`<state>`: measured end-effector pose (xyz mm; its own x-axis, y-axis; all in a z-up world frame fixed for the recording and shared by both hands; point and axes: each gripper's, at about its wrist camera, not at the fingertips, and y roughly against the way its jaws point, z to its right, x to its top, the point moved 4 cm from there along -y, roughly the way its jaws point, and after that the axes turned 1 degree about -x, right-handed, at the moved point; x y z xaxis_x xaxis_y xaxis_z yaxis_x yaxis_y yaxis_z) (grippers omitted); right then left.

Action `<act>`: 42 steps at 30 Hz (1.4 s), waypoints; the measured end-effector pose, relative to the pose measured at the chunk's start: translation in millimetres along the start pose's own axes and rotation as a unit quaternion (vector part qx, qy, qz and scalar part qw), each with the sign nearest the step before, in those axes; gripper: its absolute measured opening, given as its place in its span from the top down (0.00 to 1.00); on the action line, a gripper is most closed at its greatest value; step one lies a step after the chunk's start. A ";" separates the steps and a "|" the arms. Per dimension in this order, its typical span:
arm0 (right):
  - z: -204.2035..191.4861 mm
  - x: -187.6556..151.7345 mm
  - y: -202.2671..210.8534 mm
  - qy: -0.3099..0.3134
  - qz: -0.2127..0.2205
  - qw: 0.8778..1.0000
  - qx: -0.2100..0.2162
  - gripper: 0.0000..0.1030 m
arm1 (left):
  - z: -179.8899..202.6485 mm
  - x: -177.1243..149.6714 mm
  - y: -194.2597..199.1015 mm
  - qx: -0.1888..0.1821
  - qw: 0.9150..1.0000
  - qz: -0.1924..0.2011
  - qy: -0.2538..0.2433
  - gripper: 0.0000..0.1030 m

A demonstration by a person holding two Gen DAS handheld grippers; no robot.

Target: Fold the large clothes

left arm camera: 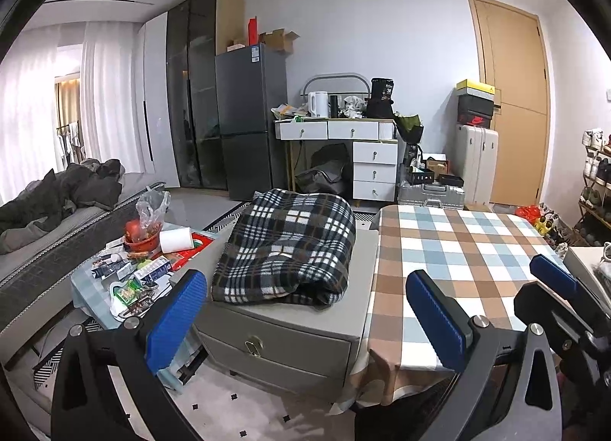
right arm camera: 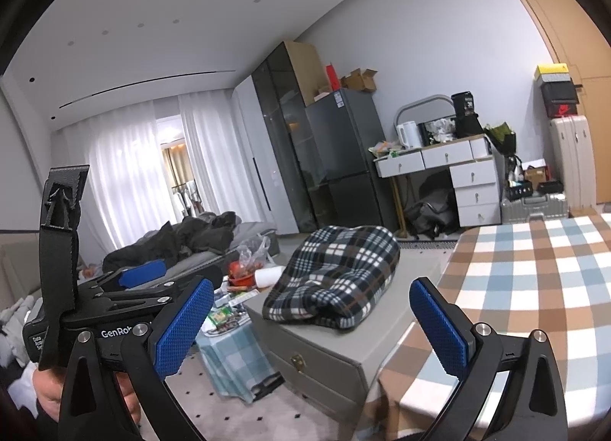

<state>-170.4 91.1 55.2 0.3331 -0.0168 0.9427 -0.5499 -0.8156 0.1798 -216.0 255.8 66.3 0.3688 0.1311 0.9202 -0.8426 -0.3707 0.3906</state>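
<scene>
A folded black-and-white plaid fleece garment (left arm camera: 290,246) lies on a grey drawer cabinet (left arm camera: 282,330); it also shows in the right wrist view (right arm camera: 336,273). My left gripper (left arm camera: 305,311) is open and empty, held in front of the cabinet, apart from the garment. My right gripper (right arm camera: 317,318) is open and empty, also short of the garment. The right gripper shows at the right edge of the left wrist view (left arm camera: 553,276). The left gripper shows at the left of the right wrist view (right arm camera: 141,273).
A table with a brown-and-blue checked cloth (left arm camera: 458,250) stands right of the cabinet. A low cluttered table (left arm camera: 126,269) with a red bowl and bags stands left. A bed with dark bedding (left arm camera: 57,196), a fridge (left arm camera: 252,116), a white desk (left arm camera: 343,143) and suitcases (left arm camera: 477,162) are behind.
</scene>
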 end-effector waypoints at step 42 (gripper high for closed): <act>7.7 -3.5 4.9 -0.013 -0.002 1.000 -0.012 0.00 | 12.0 -2.1 0.1 -0.045 0.999 -0.010 -0.003 0.01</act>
<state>-168.4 82.7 50.6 0.3552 -0.0281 0.9344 -0.5659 -0.8021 0.1910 -212.2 244.4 64.2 0.3877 0.1321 0.9123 -0.8673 -0.2831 0.4095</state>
